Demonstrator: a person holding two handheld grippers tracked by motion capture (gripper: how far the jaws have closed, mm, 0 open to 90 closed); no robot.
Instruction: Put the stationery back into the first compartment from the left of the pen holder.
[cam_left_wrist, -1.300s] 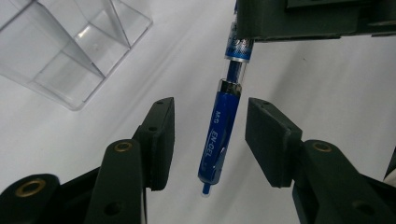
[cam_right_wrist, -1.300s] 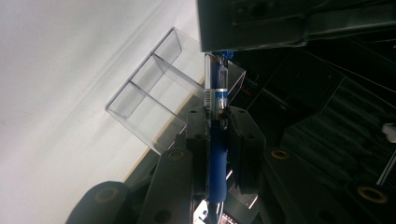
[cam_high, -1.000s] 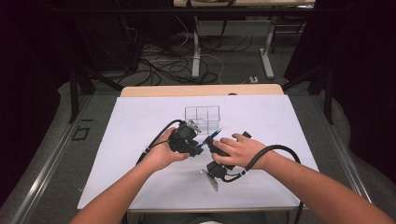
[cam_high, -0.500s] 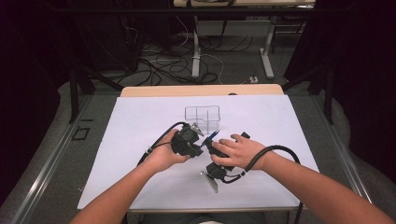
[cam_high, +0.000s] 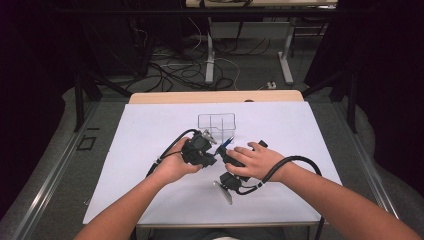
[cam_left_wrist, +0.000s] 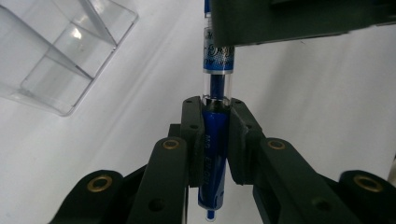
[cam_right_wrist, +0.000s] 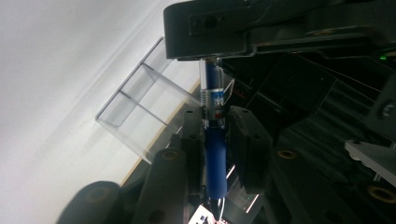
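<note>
Holding one blue pen (cam_high: 226, 145) between them, two black grippers meet just in front of one clear divided organizer (cam_high: 216, 121), which stands on the white table (cam_high: 150, 130). The left gripper (cam_high: 212, 148) sits on the near-left side of the organizer, the right gripper (cam_high: 226, 151) on its near-right side, each in one of the person's hands.

In the left gripper view, the pen (cam_left_wrist: 214, 154) lies squarely between the two jaws, which pinch its blue grip section from both sides; its clear barrel runs straight ahead into the other gripper. In the right gripper view, the pen (cam_right_wrist: 215, 154) stands between that gripper's jaws, the left jaw against it and a slim gap at the right; those jaws have just been easing apart. From above, the pen's long axis slants toward the organizer.
</note>
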